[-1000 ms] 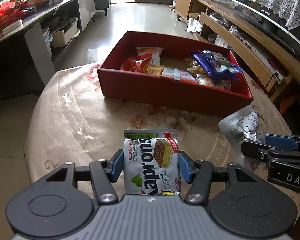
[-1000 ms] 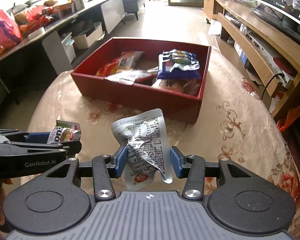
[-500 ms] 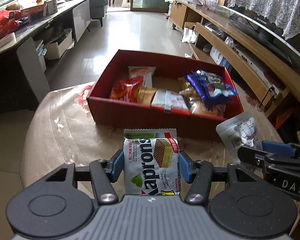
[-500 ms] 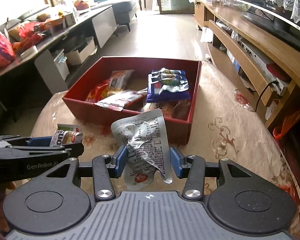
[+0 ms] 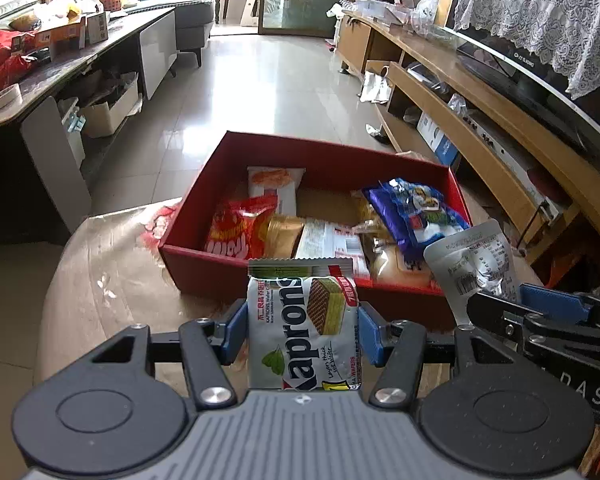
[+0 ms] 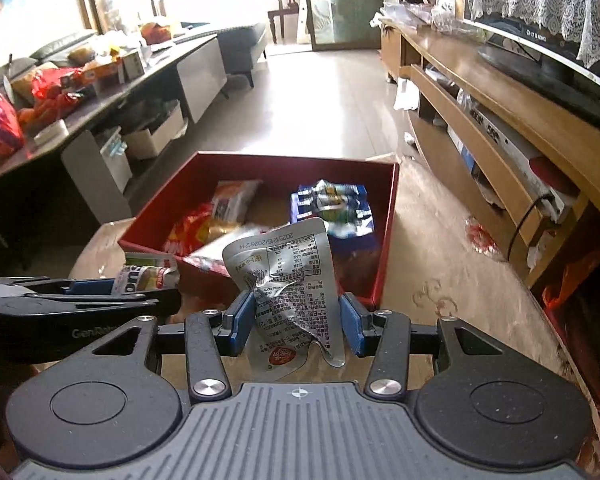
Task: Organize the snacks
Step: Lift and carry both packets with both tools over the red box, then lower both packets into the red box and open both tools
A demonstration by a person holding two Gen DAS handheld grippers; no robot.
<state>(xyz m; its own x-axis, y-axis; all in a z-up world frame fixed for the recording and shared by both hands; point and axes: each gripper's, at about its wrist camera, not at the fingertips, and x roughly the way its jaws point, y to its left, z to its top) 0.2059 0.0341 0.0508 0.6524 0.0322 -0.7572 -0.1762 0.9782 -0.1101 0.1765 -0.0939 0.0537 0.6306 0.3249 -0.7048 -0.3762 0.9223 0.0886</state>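
Note:
My left gripper [image 5: 302,330] is shut on a white Kaprons wafer packet [image 5: 304,328], held upright above the table just short of the red box [image 5: 204,264]. My right gripper [image 6: 296,322] is shut on a crumpled silver pouch [image 6: 288,280], also raised in front of the box [image 6: 388,232]. The pouch shows at the right of the left wrist view [image 5: 470,260]; the wafer packet shows at the left of the right wrist view [image 6: 146,274]. The box holds several snack bags, among them a red one [image 5: 240,228] and a blue one [image 5: 416,208].
The box sits on a round table with a floral cloth [image 6: 452,280]. A long wooden TV stand [image 5: 480,120] runs along the right. A dark counter [image 5: 60,68] with clutter lies on the left, with tiled floor [image 5: 260,80] between.
Both grippers have risen and tilted up, still holding their packets. The red box now sits lower and closer in both views, and more of the room shows.

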